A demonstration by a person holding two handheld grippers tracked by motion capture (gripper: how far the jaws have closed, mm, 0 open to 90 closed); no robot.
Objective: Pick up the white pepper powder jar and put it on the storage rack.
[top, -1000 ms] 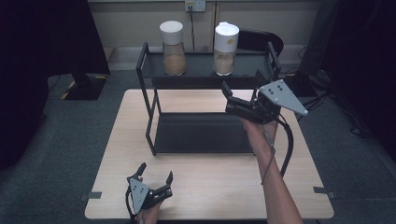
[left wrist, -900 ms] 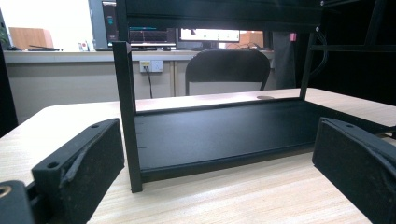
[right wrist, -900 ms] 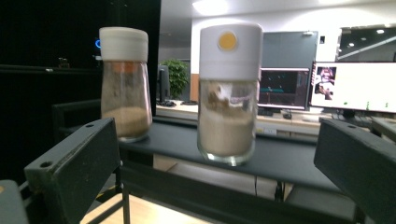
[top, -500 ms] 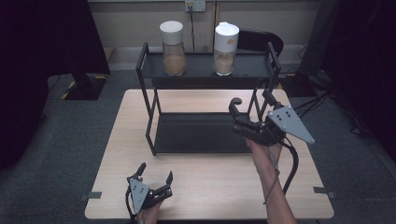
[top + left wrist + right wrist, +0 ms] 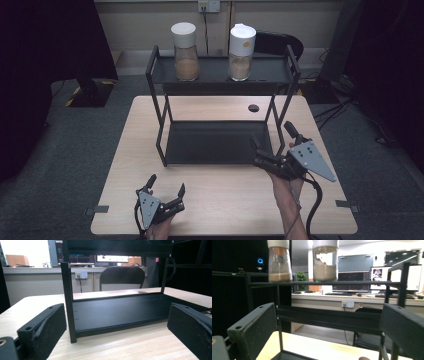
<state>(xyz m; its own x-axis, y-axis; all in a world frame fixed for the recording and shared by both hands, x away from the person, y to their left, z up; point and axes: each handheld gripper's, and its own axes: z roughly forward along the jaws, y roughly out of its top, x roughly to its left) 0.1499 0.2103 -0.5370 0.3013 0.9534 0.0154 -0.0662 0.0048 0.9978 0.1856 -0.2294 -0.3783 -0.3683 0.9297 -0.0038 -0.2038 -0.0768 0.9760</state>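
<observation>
A black two-tier rack [image 5: 222, 142] stands on the wooden table [image 5: 225, 200]. Its top shelf carries two white-lidded jars: one with brown contents [image 5: 186, 50] on the left, one with paler contents [image 5: 241, 51] on the right. My right gripper [image 5: 272, 133] is open and empty, held by the rack's front right post. From it I look up at both jars [image 5: 278, 262] [image 5: 325, 261] beyond my open right gripper [image 5: 327, 312]. My left gripper [image 5: 166, 183] is open and empty near the table's front edge. Past my open left gripper [image 5: 116, 312] lies the rack's bare lower shelf [image 5: 120, 310].
The rack's front left post [image 5: 68, 302] stands close before the left gripper. A round cable hole [image 5: 253, 108] is in the tabletop behind the rack. A black chair [image 5: 277, 45] stands beyond the table. Bare tabletop stretches between the two grippers.
My right gripper has come down and back toward me, from near the rack's top shelf to its front right corner. The left gripper has stayed put.
</observation>
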